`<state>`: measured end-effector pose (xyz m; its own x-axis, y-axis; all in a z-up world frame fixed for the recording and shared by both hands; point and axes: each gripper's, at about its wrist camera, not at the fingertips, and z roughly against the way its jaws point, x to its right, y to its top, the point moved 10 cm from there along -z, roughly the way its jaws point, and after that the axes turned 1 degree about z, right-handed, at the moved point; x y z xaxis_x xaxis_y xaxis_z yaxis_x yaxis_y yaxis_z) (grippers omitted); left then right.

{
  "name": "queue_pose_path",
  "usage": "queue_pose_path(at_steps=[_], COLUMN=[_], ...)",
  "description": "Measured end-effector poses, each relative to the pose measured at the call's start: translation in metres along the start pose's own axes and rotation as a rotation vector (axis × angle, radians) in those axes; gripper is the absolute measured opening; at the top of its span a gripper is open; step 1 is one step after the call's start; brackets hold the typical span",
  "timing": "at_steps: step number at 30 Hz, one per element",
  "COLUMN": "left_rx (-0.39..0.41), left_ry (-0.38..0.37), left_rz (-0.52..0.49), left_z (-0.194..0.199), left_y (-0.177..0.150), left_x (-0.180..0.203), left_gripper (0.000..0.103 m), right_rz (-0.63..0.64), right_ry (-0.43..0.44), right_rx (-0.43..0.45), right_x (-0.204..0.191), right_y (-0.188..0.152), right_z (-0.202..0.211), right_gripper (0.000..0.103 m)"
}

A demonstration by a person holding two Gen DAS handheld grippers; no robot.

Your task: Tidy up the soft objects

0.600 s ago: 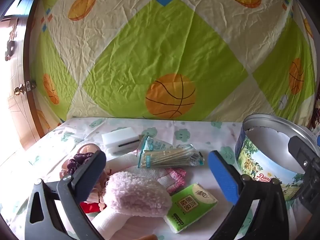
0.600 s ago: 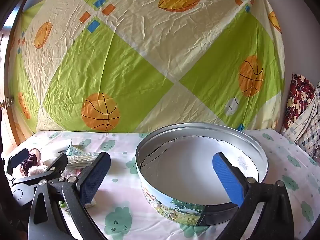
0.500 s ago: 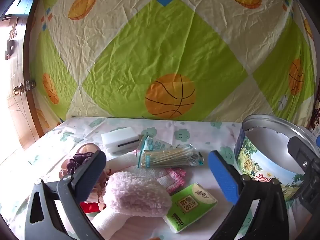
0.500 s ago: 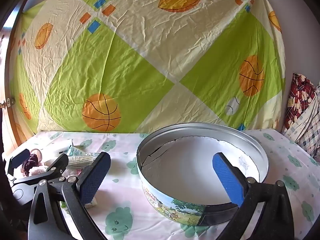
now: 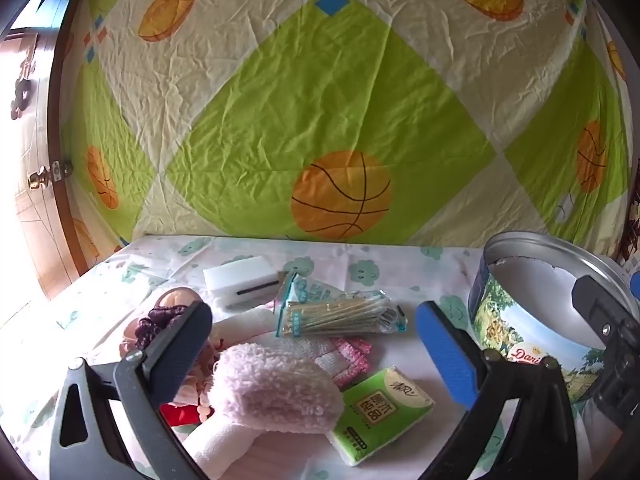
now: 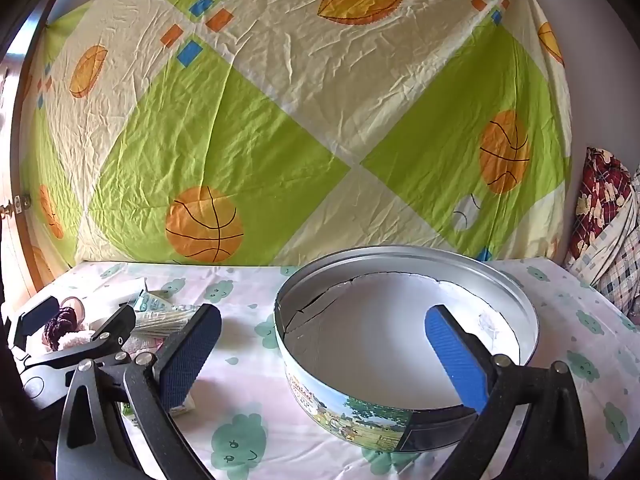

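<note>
hovering, both sets of fingers spread wide, empty: left gripper (image 5: 312,344) over fluffy pink cloth (image 5: 276,392); clamping could snag the tissue pack (image 5: 384,412) beside it, away from the tin (image 6: 404,344).

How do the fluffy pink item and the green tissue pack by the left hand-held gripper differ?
The fluffy pink item is pale, fuzzy and rounded; the green tissue pack is flat, rectangular and glossy with printed text. The pink item rests on a pile of cloth, while the pack lies mostly on the tablecloth, to the right. Both sit between the open fingers of the left hand-held gripper, ungripped.
</note>
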<state>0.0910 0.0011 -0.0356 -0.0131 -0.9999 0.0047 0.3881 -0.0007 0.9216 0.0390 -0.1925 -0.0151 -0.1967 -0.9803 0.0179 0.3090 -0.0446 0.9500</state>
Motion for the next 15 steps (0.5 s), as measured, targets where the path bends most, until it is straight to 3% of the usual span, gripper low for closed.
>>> queue_pose_path(at_steps=[15], left_rx=[-0.010], left_ry=[-0.001], left_rz=[0.003], left_z=[-0.0017], left_y=[-0.0025], left_x=[-0.0009], left_gripper=[0.103], right_rz=[0.004], right_ry=[-0.002], right_rx=[0.002], right_x=[-0.0016], right_y=[-0.0003], right_z=[0.0001], right_gripper=[0.103])
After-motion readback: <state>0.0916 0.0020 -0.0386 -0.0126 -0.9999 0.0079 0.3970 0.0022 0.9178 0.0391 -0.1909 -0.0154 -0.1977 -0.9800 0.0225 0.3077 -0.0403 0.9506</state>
